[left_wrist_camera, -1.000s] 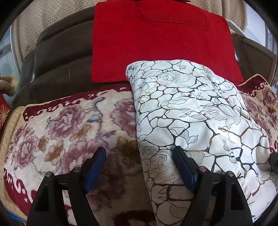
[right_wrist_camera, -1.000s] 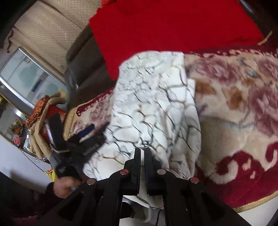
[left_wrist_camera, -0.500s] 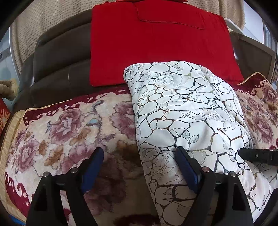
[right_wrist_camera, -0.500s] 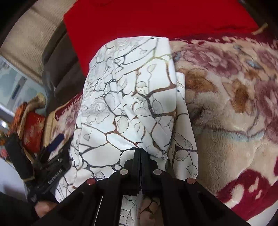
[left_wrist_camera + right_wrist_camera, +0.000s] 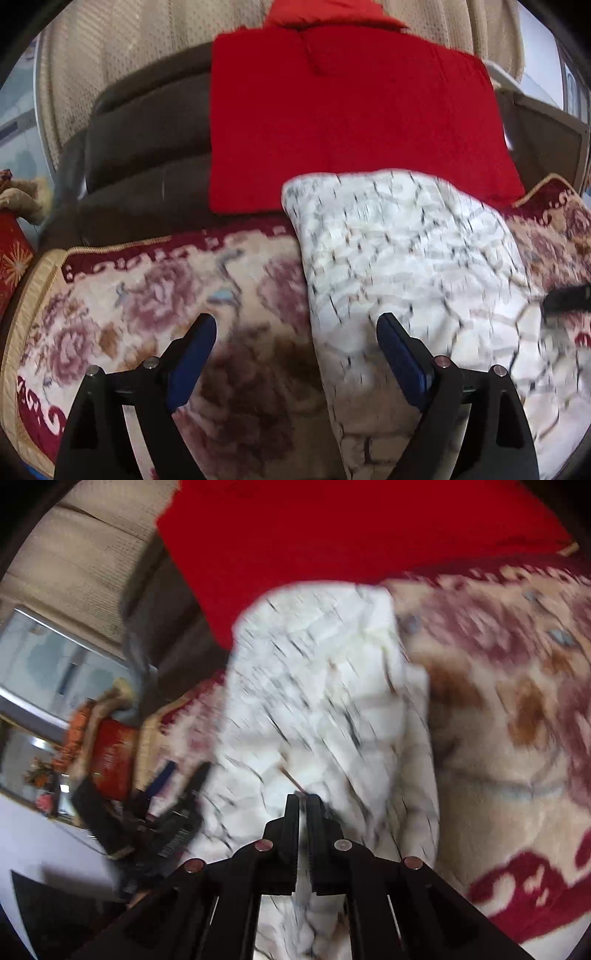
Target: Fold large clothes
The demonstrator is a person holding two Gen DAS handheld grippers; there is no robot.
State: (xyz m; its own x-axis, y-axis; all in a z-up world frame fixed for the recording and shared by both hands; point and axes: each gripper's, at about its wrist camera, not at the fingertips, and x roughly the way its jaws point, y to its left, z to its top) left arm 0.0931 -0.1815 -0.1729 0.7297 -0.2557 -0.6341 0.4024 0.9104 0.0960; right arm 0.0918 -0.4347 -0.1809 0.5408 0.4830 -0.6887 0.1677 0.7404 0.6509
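- left wrist view: the left gripper has its blue-padded jaws spread wide and opening further, with no pad pressing on anything; between them show the floral blanket and the near left edge of the white garment.
- the white garment, printed with dark crackle lines, lies folded lengthwise on the blanket, running from 6 o'clock up toward 12, its far end touching the red cloth.
- the red cloth drapes over the dark sofa back, from 10 to 1 o'clock.
- at 3 o'clock a dark blurred tip of the right gripper sits at the garment's right edge.
- right wrist view: the right gripper has its jaws drawn nearly together, clamped on a pinch of the white garment at 6 o'clock.
- the garment stretches up to 12 o'clock, with the floral blanket at 3 o'clock.
- the left gripper appears blurred at 8 o'clock.
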